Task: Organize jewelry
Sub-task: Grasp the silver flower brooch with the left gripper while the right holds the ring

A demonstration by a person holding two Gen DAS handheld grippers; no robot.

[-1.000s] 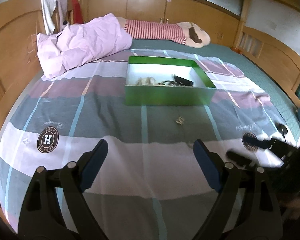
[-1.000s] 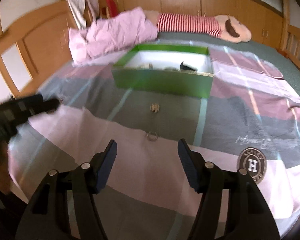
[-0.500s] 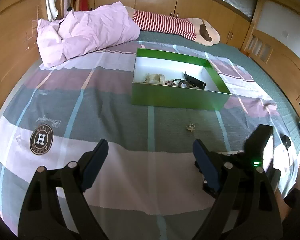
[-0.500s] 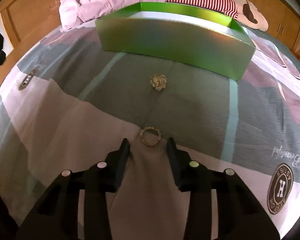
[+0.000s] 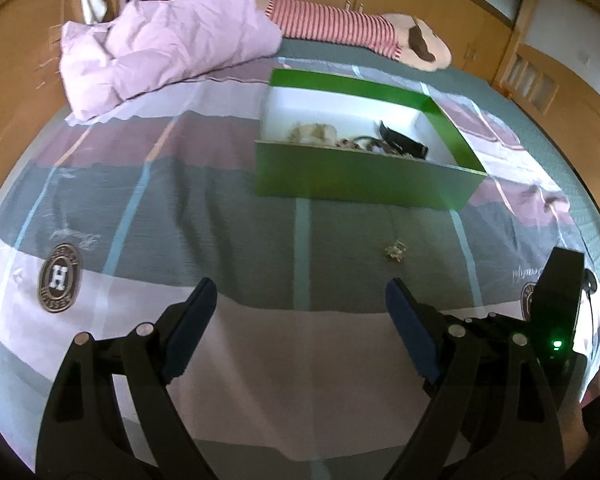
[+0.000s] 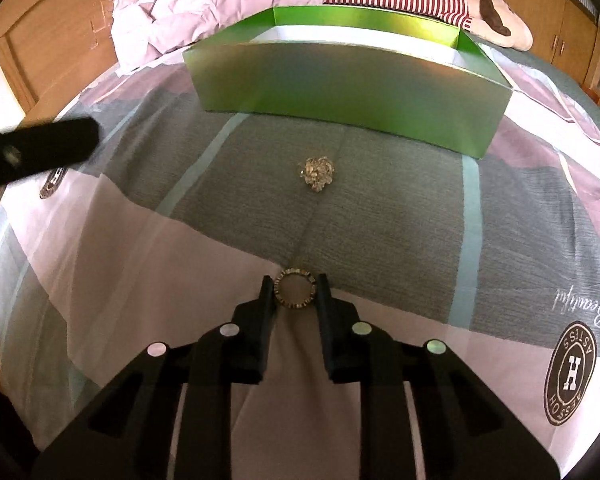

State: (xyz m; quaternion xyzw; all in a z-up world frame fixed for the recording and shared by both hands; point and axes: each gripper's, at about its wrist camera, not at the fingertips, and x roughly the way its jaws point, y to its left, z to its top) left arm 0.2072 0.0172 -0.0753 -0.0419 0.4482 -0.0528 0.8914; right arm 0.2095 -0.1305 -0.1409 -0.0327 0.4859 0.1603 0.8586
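The right gripper (image 6: 295, 289) is pinching a beaded metal ring (image 6: 295, 290) flat on the woven bedspread (image 6: 380, 220); the left gripper (image 5: 300, 312) is gaping wide.

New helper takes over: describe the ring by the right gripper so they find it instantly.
Start at the green box on the bed. Nearer the camera lies a crumpled sparkly cluster; nearer still, between the right gripper fingertips, sits the ring. It is an open, flat, studded circle.
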